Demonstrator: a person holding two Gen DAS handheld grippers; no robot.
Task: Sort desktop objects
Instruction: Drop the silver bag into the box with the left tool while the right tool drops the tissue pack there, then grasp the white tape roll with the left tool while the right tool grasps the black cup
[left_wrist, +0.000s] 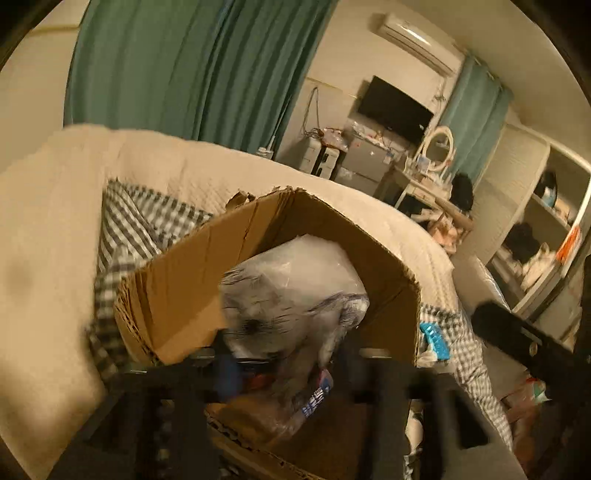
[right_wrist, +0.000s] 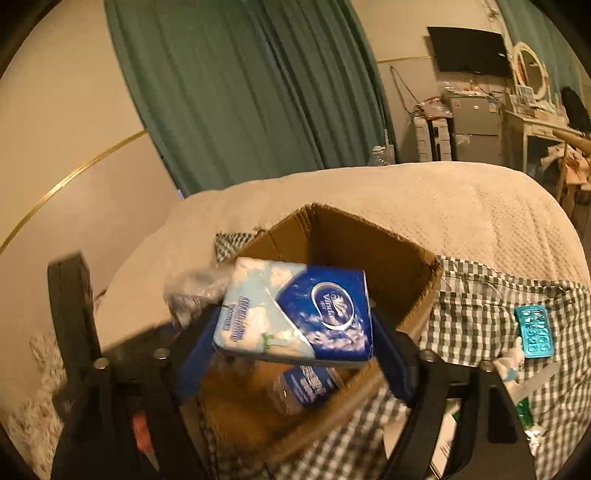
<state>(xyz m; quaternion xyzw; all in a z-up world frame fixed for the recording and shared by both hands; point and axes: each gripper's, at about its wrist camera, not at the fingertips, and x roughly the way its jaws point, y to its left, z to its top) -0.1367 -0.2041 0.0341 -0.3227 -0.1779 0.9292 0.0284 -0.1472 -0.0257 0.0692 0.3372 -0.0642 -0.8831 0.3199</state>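
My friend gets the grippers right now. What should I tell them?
Right gripper: shut on the blue tissue pack, held over the cardboard box.
Left gripper: blurry, seems shut on a clear plastic bag over the same box.
Done: a bottle already lies in the box.
Left: drop both items in, then fetch the teal blister pack and other bits on the checked cloth.

Dim, warm yellowish indoor light throughout, without harsh glare. Strong fisheye bending and dark vignette at the corners of both views. Motion blur over the left tongs (left_wrist: 288, 373) and crumpled plastic bag (left_wrist: 295, 291); sharper on the tissue pack (right_wrist: 295, 314).
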